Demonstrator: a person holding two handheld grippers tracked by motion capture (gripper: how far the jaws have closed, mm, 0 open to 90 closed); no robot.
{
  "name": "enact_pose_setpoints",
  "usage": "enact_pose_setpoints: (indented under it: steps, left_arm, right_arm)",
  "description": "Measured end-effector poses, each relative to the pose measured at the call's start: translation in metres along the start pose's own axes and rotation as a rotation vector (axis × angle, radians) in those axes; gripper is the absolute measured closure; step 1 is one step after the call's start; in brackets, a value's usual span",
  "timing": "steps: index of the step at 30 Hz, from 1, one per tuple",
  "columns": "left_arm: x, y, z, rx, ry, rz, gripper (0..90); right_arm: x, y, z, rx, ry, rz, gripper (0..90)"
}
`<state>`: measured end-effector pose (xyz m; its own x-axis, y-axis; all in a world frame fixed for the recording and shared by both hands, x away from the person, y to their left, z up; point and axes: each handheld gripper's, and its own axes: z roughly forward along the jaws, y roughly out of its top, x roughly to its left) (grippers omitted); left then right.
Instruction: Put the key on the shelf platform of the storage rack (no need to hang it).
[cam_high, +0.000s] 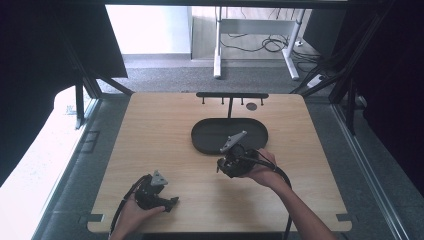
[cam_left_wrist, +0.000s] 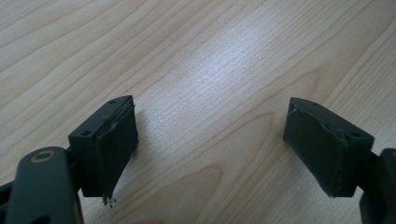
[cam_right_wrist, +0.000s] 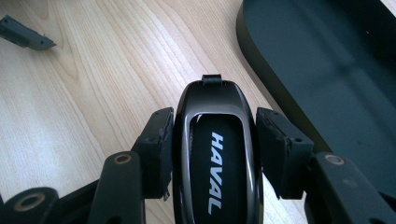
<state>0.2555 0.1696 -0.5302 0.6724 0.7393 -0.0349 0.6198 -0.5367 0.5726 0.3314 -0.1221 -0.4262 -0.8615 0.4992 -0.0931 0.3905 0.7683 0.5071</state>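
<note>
The right gripper (cam_right_wrist: 212, 154) is clamped on a black car key fob (cam_right_wrist: 215, 154) marked HAVAL, its pads pressing the fob's long sides so the loop end points ahead of the jaws; the oval dark tray (cam_right_wrist: 336, 70) lies just ahead and to one side, the likely place for the fob. The left gripper (cam_left_wrist: 210, 149) rests near the table's (cam_left_wrist: 201, 60) front edge, jaws wide apart with only bare wood between them, probably parked clear of the working hand.
</note>
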Motion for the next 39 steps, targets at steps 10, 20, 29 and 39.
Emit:
enact_pose_setpoints:
  steps: [10, 20, 29, 39]
  left_arm:
    - [-0.001, -0.001, 0.002, -0.005, -0.011, 0.017, 13.2]
    - [-0.002, -0.001, 0.003, -0.021, -0.011, 0.021, 13.0]
    - [-0.002, -0.001, 0.003, -0.022, -0.012, 0.020, 13.0]
    - [-0.002, -0.001, 0.003, -0.022, -0.012, 0.020, 13.1]
  right_arm:
    - [0.004, 0.001, 0.007, 0.029, -0.029, -0.025, 49.5]
    - [0.006, -0.001, 0.016, 0.040, -0.050, -0.036, 49.5]
    - [0.005, 0.004, 0.012, 0.039, -0.035, -0.040, 49.7]
    - [0.001, 0.014, 0.004, 0.021, -0.033, -0.039, 49.8]
